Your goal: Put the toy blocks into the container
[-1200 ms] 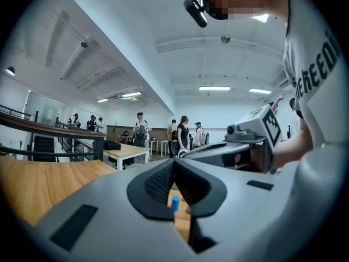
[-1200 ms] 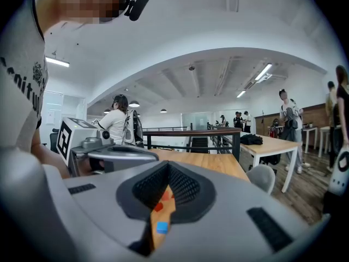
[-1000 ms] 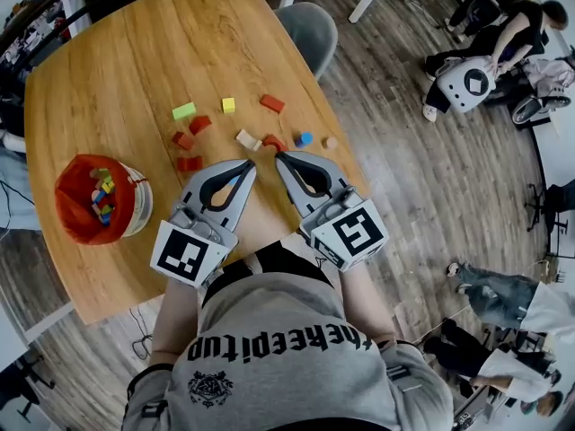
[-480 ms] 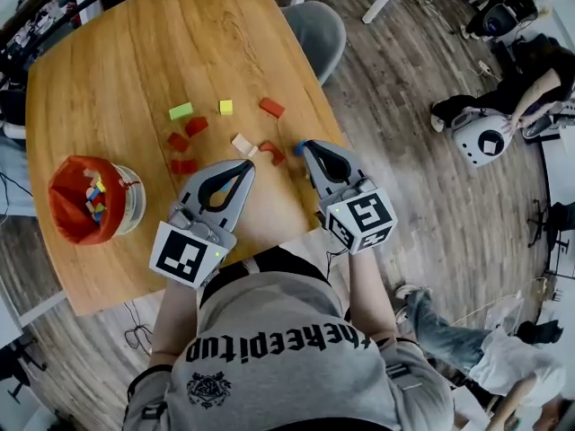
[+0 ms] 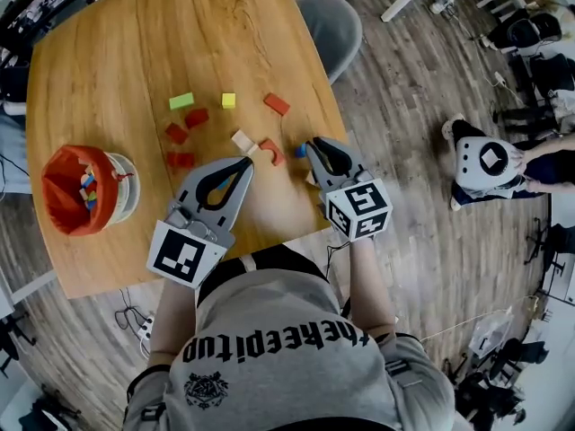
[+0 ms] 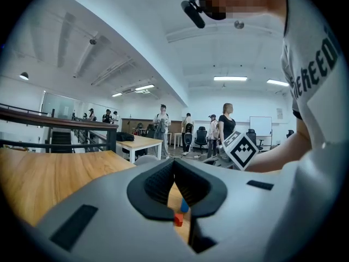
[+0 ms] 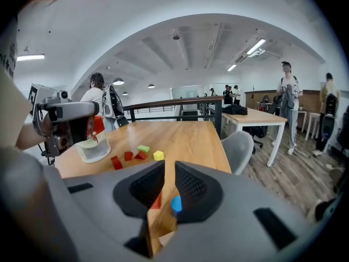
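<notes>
Toy blocks (image 5: pixel 197 118) lie scattered on the table (image 5: pixel 135 52) just ahead of both pairs of tongs, and none of them is lifted. The container (image 5: pixel 124 197) sits well off to the left of the left tongs and already holds some pieces.

The right tongs (image 5: pixel 310 142) point down at the near edge of the spread. Their jaws have just been opening: a narrow gap shows, with nothing pinched in it. The blue block (image 5: pixel 301 151) sits right at those tips, just to their left, and it peeks through the jaw opening in the right gripper view. The red arch block (image 5: pixel 272 151) lies between the two pairs of tongs, and a cream block (image 5: pixel 243 141) sits just ahead of the left tips. The left tongs (image 5: pixel 249 162) are pressed together, empty, low over the wood.

These pieces look small, light and rigid, probably painted wood. Crushing shouldn't be a worry, but the smooth faces could slip. The blue one looks rounded, so it may roll or pop out of a shallow pinch. My call is to widen the gap, straddle it, and close across its middle, low near the tabletop. The flat-sided reds should be easier if they're taken on two parallel faces.
</notes>
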A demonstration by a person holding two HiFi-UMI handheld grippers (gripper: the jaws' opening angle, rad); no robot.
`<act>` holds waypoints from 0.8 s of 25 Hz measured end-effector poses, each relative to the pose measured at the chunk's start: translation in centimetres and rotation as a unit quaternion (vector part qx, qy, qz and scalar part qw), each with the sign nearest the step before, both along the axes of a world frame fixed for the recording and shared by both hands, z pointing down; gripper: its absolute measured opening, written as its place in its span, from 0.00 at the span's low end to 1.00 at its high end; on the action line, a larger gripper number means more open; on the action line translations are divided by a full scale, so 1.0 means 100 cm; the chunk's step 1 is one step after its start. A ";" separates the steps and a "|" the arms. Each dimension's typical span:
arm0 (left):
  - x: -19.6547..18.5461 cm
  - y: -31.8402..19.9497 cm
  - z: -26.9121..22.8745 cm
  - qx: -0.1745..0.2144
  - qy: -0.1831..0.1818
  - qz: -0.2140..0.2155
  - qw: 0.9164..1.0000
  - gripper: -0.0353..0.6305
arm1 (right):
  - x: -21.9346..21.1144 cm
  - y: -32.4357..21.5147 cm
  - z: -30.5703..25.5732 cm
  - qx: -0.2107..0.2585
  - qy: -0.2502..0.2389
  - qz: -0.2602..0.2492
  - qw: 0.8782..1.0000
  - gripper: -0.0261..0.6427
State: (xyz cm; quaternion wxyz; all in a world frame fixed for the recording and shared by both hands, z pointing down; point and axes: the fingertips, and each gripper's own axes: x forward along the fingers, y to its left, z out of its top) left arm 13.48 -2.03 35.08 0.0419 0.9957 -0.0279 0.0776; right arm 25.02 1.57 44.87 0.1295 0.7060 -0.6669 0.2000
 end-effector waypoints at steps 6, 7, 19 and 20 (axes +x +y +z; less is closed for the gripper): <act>0.001 -0.006 0.005 -0.004 -0.007 -0.016 1.000 0.08 | 0.005 0.000 0.034 -0.051 -0.006 -0.013 0.999 0.20; 0.002 -0.007 0.006 -0.005 -0.008 -0.019 1.000 0.08 | 0.005 0.000 0.039 -0.058 -0.006 -0.014 0.998 0.20; 0.000 -0.019 0.015 -0.011 -0.018 -0.038 0.999 0.08 | 0.005 0.002 0.080 -0.124 -0.005 -0.032 0.992 0.24; 0.000 -0.019 0.015 -0.011 -0.019 -0.038 0.999 0.08 | 0.005 0.002 0.083 -0.128 -0.004 -0.033 0.991 0.24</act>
